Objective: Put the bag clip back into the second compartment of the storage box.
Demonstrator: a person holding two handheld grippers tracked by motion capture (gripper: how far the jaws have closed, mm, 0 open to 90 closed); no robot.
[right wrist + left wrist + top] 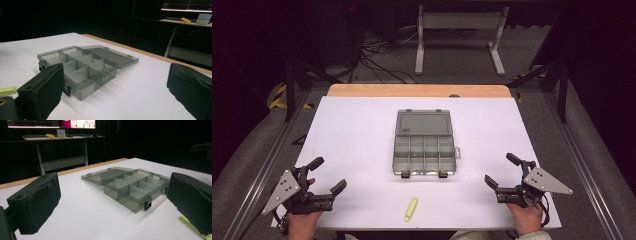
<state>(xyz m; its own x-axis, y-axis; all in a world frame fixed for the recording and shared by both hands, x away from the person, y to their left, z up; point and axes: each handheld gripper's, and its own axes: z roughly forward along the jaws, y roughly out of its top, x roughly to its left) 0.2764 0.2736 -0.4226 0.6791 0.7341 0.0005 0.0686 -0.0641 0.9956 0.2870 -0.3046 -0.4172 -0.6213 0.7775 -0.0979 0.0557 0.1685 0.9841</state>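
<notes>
A person is holding a tool in each hand at the near edge of a white counter (pixel 362 125). The left tool (pixel 328 176) is sitting at the near left corner, gripped by the left hand (pixel 303 221), and its jaws are standing wide apart with nothing between them. The right tool (pixel 501 171) is sitting at the near right corner in the right hand (pixel 526 216), its jaws likewise spread wide and holding nothing.

Between the two tools, toward the middle of the counter, a smoky grey plastic organizer box (pixel 424 154) is lying open. Its lid (pixel 423 123) is folded back flat on the counter on the far side, joined to the box by hinges. The box is showing two rows of small compartments, which are looking empty, and two dark latches on its near wall.

A small yellow-green marker (pixel 411 209) is lying on the counter in front of the box, apart from it and roughly midway between the tools, nearer the counter's near edge.

In the left gripper view the box (pixel 135 190) is showing between the two black padded jaws, with the marker (pixel 193 227) peeking from under the right-hand jaw. In the right gripper view the box (pixel 82 70) is lying ahead and the marker (pixel 7 90) is at the left edge.
</notes>
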